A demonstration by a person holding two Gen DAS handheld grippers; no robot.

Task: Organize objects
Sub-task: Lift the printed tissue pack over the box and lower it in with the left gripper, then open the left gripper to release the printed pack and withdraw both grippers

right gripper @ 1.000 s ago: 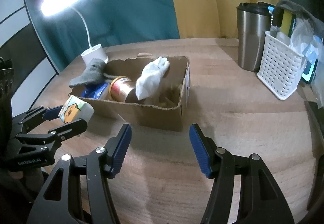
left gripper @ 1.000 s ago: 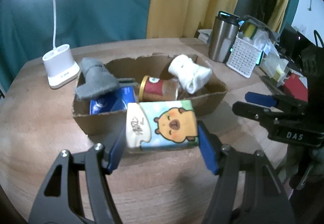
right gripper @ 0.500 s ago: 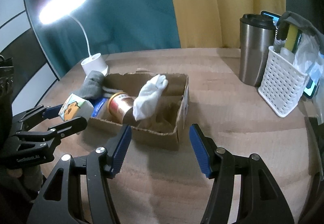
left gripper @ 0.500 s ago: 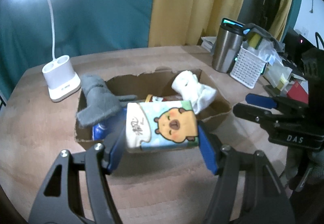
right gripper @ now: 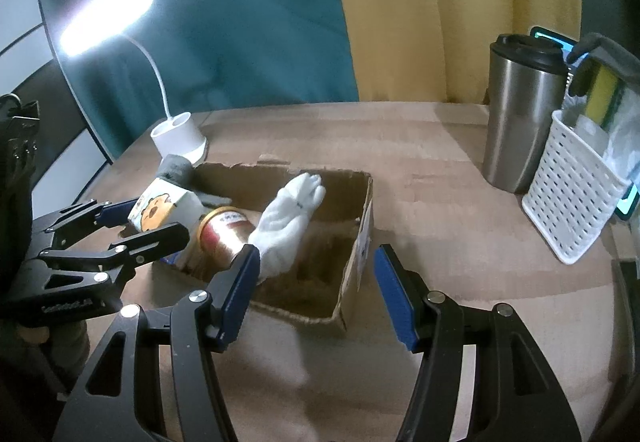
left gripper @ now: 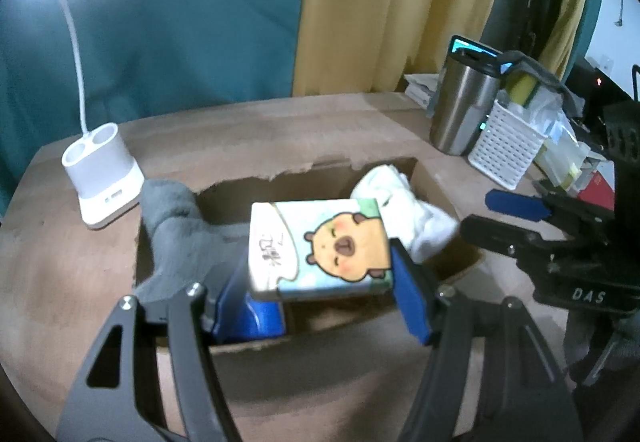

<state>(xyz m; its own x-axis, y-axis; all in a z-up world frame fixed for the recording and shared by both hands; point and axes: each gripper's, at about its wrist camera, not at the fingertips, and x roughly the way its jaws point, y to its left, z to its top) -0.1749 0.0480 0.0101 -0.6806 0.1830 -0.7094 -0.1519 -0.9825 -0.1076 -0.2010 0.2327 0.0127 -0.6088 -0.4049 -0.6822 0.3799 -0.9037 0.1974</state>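
My left gripper (left gripper: 320,278) (right gripper: 154,220) is shut on a tissue pack (left gripper: 318,244) (right gripper: 164,208) printed with a cartoon capybara, held above the open cardboard box (left gripper: 444,198) (right gripper: 362,238). Inside the box lie a grey sock (left gripper: 176,230) (right gripper: 176,168), a white sock (left gripper: 412,210) (right gripper: 290,214), a red and gold can (right gripper: 224,232) and a blue item (left gripper: 256,316). My right gripper (right gripper: 314,292) (left gripper: 500,212) stands open over the box's near wall, with nothing between its fingers.
A white lamp base (left gripper: 102,172) (right gripper: 180,138) stands at the table's far left. A steel tumbler (left gripper: 460,108) (right gripper: 520,114) and a white perforated basket (left gripper: 506,150) (right gripper: 572,198) with supplies sit at the right. Curtains hang behind the wooden table (right gripper: 440,146).
Both grippers moved forward toward the box. The tissue pack, once in front of the box's near wall, now hangs over its inside.
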